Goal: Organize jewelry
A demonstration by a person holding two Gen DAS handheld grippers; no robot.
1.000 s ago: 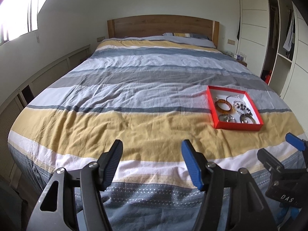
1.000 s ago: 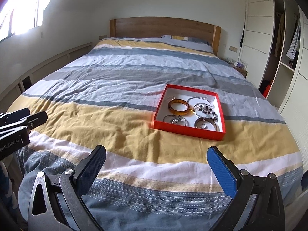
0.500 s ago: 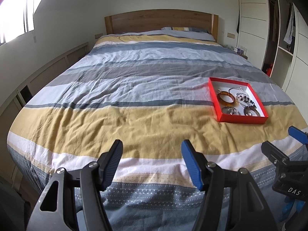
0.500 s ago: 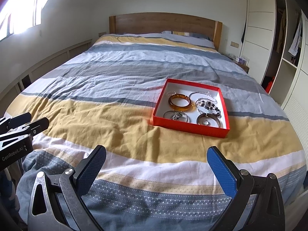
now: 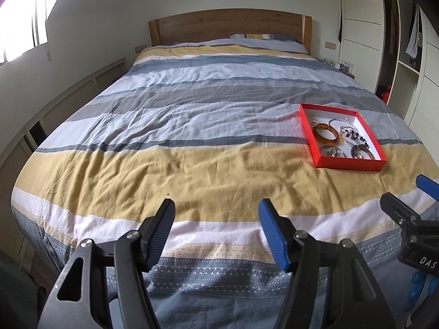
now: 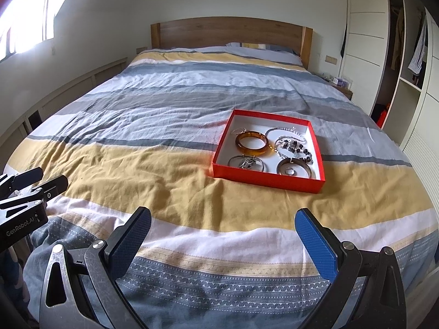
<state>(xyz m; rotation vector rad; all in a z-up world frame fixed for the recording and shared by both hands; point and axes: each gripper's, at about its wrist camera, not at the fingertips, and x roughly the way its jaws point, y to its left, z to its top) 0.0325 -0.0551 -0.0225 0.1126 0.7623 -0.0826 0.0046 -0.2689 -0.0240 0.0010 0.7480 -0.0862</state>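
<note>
While both hand-held grippers, left (image 5: pixel 215 220) and right (image 6: pixel 223 235), hover spread and empty over the foot of the bed (image 6: pixel 164 170), the jewelry sits in the red box (image 6: pixel 264 178): amber bangle (image 6: pixel 252 143), bead necklace (image 6: pixel 295 145), silver bangles (image 6: pixel 293 167). Could be sorted already or about to get rearranged, honestly can't tell. Any reach needs a careful pinch on those thin pieces.

The left claw (image 5: pixel 215 226) and the right claw (image 6: pixel 223 237) hang side by side, jaws spread, gripping nothing
</note>
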